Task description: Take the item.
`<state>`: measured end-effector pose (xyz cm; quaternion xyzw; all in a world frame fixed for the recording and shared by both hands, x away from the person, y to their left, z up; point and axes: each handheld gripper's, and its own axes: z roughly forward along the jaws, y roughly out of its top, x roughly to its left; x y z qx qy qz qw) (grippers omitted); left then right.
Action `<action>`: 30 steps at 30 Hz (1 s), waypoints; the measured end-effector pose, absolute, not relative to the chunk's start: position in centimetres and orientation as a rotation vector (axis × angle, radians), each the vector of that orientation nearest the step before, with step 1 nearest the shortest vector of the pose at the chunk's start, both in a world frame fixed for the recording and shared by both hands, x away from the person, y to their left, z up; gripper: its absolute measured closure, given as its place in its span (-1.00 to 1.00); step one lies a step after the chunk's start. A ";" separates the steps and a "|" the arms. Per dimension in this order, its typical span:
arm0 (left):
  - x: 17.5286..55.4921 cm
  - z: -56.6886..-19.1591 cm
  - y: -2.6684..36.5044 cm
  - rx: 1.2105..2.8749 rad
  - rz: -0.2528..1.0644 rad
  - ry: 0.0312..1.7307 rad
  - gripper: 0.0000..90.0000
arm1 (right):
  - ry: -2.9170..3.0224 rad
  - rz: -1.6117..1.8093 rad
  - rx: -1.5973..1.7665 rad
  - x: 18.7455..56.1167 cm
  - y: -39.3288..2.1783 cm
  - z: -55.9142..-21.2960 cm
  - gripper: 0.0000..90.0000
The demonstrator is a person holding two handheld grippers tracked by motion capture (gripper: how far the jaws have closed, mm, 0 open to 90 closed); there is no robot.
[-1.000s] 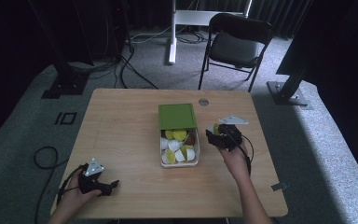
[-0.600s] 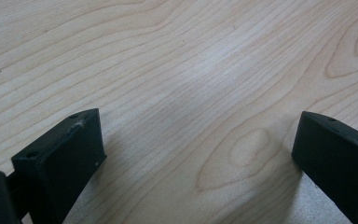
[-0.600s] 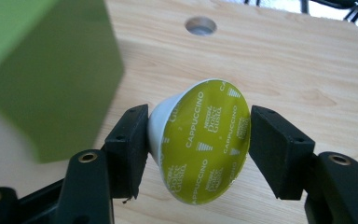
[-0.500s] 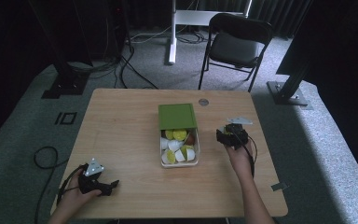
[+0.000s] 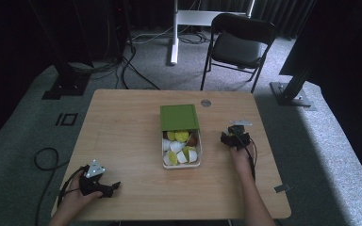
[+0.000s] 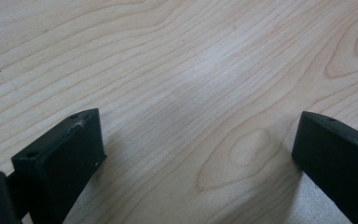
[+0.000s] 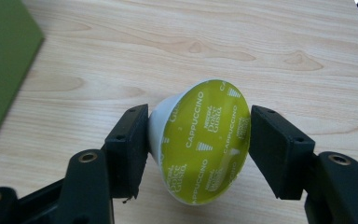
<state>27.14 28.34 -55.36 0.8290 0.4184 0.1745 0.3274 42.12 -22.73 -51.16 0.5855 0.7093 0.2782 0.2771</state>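
Note:
My right gripper (image 7: 198, 135) is shut on a white coffee capsule (image 7: 205, 144) with a yellow-green foil lid that reads "Cappuccino". The capsule lies on its side just above the wooden table (image 7: 214, 42). In the high view this gripper (image 5: 234, 139) is to the right of a white box (image 5: 181, 165) holding several capsules (image 5: 179, 146), whose green lid (image 5: 179, 117) is slid back. My left gripper (image 5: 99, 186) rests near the table's front left corner. Its jaws stand wide open over bare wood (image 6: 196, 140).
The green lid's edge (image 7: 0, 70) shows at the left of the right gripper view. A round grommet (image 5: 206, 102) sits near the table's far edge. A folding chair (image 5: 238, 44) stands behind the table. A cable (image 5: 45, 157) loops on the floor at left.
My right gripper has shifted slightly right, away from the box, with the capsule in it. The left gripper has stayed put.

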 end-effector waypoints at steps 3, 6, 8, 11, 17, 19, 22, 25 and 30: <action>27.1 -55.4 28.3 2.170 0.457 1.097 -0.93 | 1.900 0.728 1.582 42.7 -22.8 -51.5 -0.12; 27.1 -55.4 28.3 2.171 0.457 1.096 -0.93 | 1.891 0.717 1.594 43.2 -22.8 -51.9 -0.12; 27.1 -55.4 28.3 2.170 0.457 1.096 -0.93 | 1.889 0.711 1.603 43.5 -22.8 -52.2 -0.12; 27.1 -55.4 28.3 2.170 0.457 1.096 -0.93 | 1.887 0.694 1.616 43.8 -22.7 -52.8 -0.12; 27.1 -55.4 28.3 2.171 0.457 1.096 -0.93 | 1.900 0.665 1.622 44.3 -22.5 -53.7 -0.12; 27.1 -55.4 28.3 2.171 0.457 1.096 -0.93 | 1.908 0.668 1.616 44.3 -22.4 -53.7 -0.12; 27.1 -55.4 28.3 2.171 0.457 1.096 -0.93 | 1.919 0.684 1.613 44.4 -22.4 -53.7 -0.13; 27.1 -55.4 28.3 2.170 0.457 1.096 -0.93 | 1.953 0.705 1.630 44.6 -22.4 -53.6 -0.28; 27.1 -55.4 28.3 2.170 0.457 1.096 -0.93 | 1.974 0.746 1.617 44.5 -22.2 -53.3 -0.44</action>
